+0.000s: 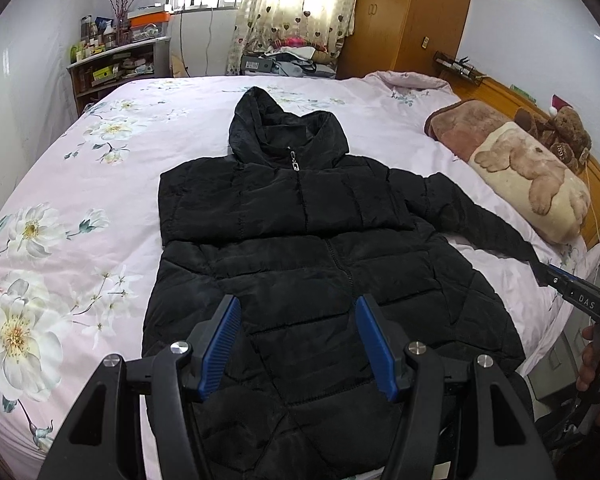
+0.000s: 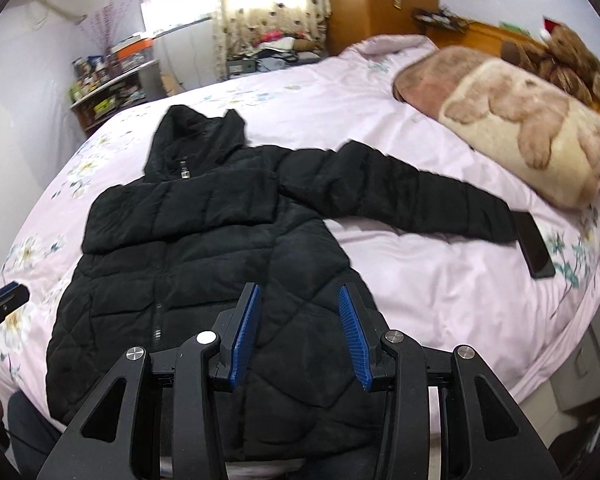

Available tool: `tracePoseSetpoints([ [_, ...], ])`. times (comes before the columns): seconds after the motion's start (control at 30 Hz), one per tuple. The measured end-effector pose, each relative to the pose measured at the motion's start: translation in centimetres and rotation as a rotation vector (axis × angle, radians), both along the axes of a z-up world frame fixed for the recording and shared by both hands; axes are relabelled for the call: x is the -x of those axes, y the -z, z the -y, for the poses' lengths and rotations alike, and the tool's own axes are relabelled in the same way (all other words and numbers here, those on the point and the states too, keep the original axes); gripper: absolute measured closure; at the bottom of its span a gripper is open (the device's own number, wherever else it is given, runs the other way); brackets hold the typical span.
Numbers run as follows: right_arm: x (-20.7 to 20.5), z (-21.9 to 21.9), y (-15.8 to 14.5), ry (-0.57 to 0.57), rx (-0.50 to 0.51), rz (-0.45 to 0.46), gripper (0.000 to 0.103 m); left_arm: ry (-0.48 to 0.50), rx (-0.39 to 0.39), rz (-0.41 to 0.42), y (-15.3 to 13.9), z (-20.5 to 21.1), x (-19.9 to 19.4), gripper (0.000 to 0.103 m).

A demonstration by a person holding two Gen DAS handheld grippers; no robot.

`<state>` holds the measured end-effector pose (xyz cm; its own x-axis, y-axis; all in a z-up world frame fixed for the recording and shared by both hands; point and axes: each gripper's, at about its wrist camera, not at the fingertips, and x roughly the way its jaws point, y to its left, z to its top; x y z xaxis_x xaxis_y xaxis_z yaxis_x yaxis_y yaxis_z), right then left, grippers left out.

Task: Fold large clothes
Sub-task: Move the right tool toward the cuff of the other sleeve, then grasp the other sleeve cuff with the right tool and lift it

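Note:
A black hooded puffer jacket (image 1: 300,248) lies face up on the bed, zipped, hood pointing away. Its left sleeve is folded across the chest. Its right sleeve (image 2: 400,196) stretches out to the right toward the pillow. My left gripper (image 1: 298,344) is open and empty, above the jacket's lower hem. My right gripper (image 2: 298,328) is open and empty, above the jacket's lower right part. The right gripper's tip also shows in the left wrist view (image 1: 572,288), near the sleeve cuff. The left gripper's tip shows at the left edge of the right wrist view (image 2: 4,300).
The bed has a pink floral sheet (image 1: 80,208). A plush bear-print pillow (image 2: 520,128) and a teddy bear (image 2: 560,52) lie at the right by the wooden headboard. A black phone (image 2: 534,244) lies next to the sleeve cuff. A cluttered shelf (image 1: 116,64) stands beyond the bed.

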<state>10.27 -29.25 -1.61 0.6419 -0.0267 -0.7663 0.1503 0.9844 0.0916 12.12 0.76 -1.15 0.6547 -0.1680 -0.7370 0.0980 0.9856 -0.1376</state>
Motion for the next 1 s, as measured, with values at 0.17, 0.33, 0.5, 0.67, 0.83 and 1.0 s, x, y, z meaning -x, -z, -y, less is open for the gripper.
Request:
tracePoseSetpoints([
  [0.17, -0.9, 3.5, 1.9, 0.072, -0.024, -0.026, 0.060, 0.002, -0.020, -0.025, 1.1, 1.1, -2.4, 0.041],
  [0.33, -2.2, 6.8, 3.6, 0.132, -0.035, -0.050, 0.060, 0.003, -0.029, -0.034, 1.9, 1.9, -5.0, 0.041],
  [0.5, -3.6, 10.7, 5.5, 0.199, -0.067, -0.067, 0.050, -0.003, -0.060, -0.037, 2.6, 2.7, -7.6, 0.041],
  [0.67, -5.3, 15.3, 7.9, 0.279, -0.132, -0.084, 0.050, -0.013, -0.076, -0.057, 3.7, 3.0, -9.5, 0.041],
  [0.83, -7.2, 20.2, 10.8, 0.369, -0.213, -0.103, 0.050, -0.019, -0.084, -0.090, 5.2, 3.3, -10.7, 0.041],
  [1.0, -8.8, 24.9, 13.6, 0.463, -0.347, -0.091, 0.050, -0.027, -0.089, -0.124, 6.9, 3.0, -11.5, 0.041],
])
